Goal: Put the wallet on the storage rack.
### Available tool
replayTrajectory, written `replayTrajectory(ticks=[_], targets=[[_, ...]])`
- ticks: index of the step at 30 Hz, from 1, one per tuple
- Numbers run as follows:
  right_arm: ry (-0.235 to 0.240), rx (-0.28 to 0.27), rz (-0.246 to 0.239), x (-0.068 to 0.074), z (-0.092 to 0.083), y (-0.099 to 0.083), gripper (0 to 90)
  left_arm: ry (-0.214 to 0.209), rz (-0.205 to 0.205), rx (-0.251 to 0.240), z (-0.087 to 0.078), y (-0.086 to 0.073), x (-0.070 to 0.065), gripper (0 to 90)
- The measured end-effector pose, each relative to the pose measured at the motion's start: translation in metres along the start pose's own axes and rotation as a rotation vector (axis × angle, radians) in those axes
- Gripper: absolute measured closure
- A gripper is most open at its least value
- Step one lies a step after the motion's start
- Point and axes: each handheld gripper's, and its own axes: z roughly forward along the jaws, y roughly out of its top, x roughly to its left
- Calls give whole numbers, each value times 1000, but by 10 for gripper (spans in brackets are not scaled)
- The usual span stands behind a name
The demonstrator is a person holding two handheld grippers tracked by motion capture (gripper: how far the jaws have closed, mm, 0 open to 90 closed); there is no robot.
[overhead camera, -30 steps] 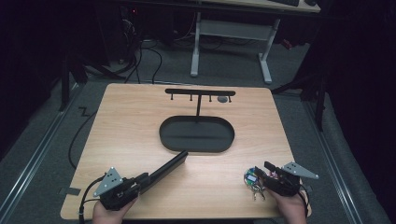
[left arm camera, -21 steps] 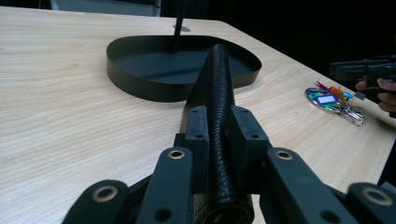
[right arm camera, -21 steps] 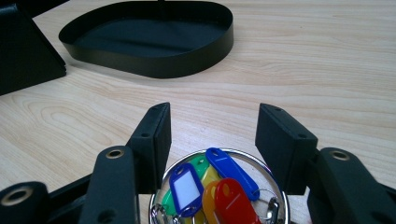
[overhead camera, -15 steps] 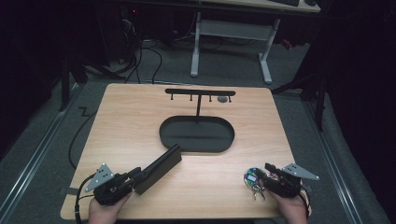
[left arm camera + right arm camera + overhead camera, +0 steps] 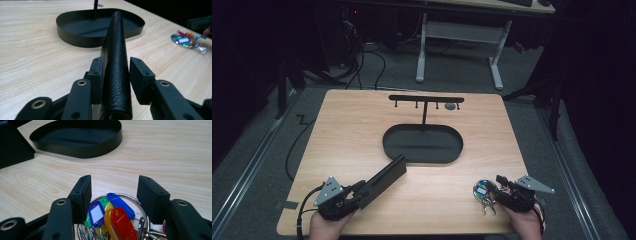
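A long black leather wallet (image 5: 384, 180) lies across the wooden table (image 5: 352, 130), its far end near the rim of the black oval tray (image 5: 422, 159). My left gripper (image 5: 359, 192) has just been opening. In the left gripper view the wallet (image 5: 116, 62) stands between the jaws, with a gap showing on the right pad's side. My right gripper (image 5: 501, 189) sits at the front right, shut on a key ring (image 5: 483, 191). Coloured tags hang from the ring (image 5: 112, 215), which spans the gap between the pads (image 5: 82, 192).
A black T-shaped hook stand (image 5: 426, 98) rises from the tray's far side, with a small grey object (image 5: 451, 106) under its right end. The tray's wall (image 5: 82, 150) lies ahead of the right gripper. Beyond the table are dark floor, cables and a white desk frame (image 5: 462, 35).
The left jaws have spread apart around the wallet, and the wallet has shifted and tilted a little. The right gripper and the key ring have kept still.
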Motion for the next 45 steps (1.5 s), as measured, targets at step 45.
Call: replayTrajectory(ticks=[45], targets=[[57, -23, -44, 1, -24, -13, 434, 174, 343, 539, 37, 52, -25, 488]])
